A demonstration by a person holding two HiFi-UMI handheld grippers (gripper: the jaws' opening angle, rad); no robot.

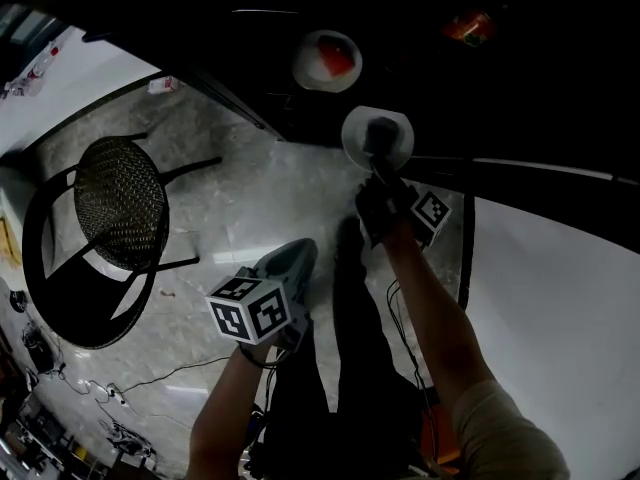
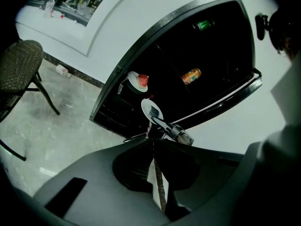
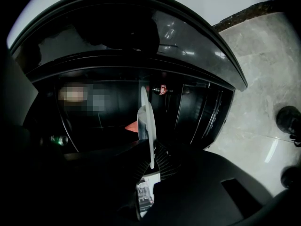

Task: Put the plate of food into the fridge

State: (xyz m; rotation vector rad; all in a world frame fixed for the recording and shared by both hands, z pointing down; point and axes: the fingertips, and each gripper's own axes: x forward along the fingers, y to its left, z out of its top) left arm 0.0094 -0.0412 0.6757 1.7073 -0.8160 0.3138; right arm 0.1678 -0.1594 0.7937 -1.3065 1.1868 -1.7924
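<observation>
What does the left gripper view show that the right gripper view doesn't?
Only the left gripper view: the chair, an orange can in the fridge, and the right gripper seen from outside. Only the right gripper view: the white plate edge-on, clamped between its own jaws. Both: that plate, the open fridge, the marble floor.

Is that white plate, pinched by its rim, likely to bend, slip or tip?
Probably stiff: the plate looks flat though the right gripper clamps only its rim. It looks smooth, so it might slip. Held at one edge, it could tip.
</observation>
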